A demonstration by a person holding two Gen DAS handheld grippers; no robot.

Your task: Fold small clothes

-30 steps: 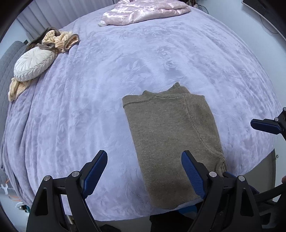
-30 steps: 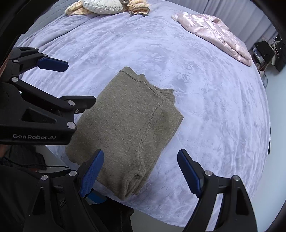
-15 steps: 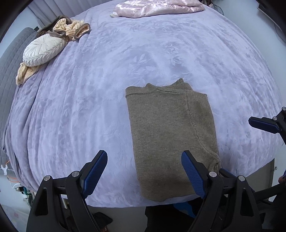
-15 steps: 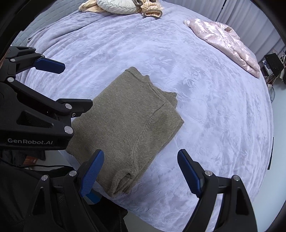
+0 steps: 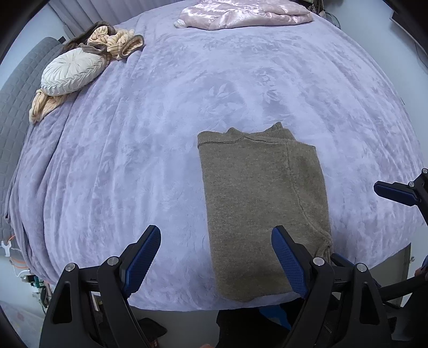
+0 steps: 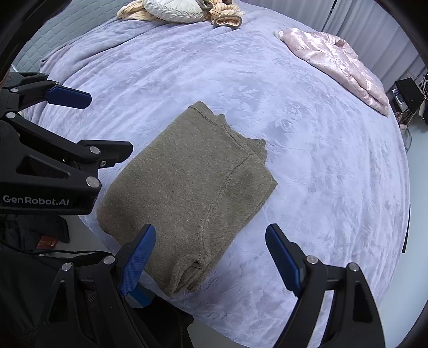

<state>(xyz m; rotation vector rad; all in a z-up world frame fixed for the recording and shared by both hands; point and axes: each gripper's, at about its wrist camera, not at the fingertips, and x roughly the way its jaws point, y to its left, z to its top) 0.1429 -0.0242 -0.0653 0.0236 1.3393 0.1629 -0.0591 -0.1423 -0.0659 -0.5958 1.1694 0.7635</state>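
Left wrist view: left gripper (image 5: 215, 257) spread wide and empty, above the near edge of the purple blanket (image 5: 160, 133). Folded olive sweater (image 5: 262, 206) flat near that same edge, collar away. Round white pillow (image 5: 71, 72) and pink jacket (image 5: 240, 14) far across the blanket.

Right wrist view: right gripper (image 6: 210, 261) wide open too, holding nothing, over the sweater's near corner. Probably soft, floppy, light. Best pinched at the thick folded edge near the blanket's rim.

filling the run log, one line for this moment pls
left: open, empty | right: open, empty | sweater: folded on bed
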